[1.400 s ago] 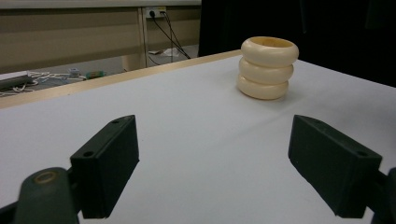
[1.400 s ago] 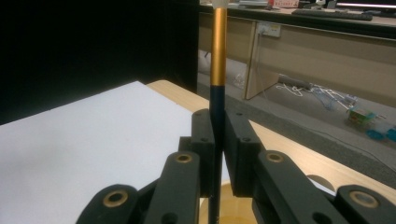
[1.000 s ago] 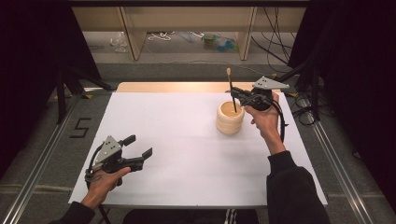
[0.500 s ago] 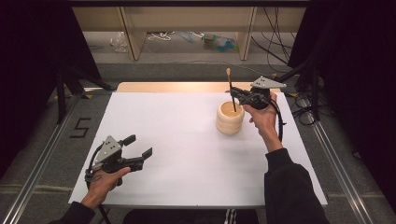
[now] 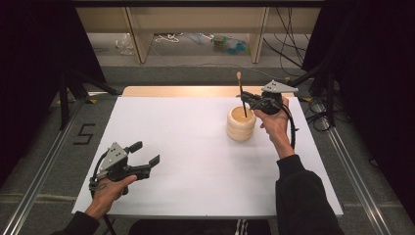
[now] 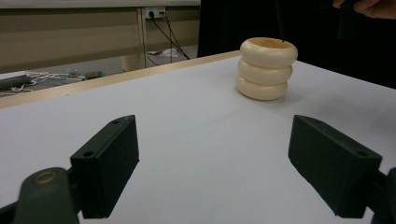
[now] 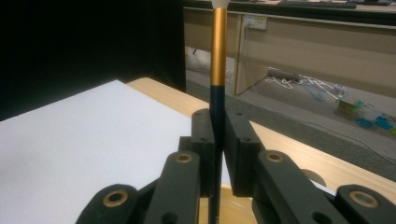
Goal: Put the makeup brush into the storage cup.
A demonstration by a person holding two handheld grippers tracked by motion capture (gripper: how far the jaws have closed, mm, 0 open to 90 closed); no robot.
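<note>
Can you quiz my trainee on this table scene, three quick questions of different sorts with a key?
1. True or false: the right gripper has its jaws closed on the brush.
2. Where does the brush's lower end point? A) into the ringed holder B) onto the white table top C) at the floor
3. How do the left gripper jaws stand?

Key: 1 true; 2 A; 3 open, nothing between them.
</note>
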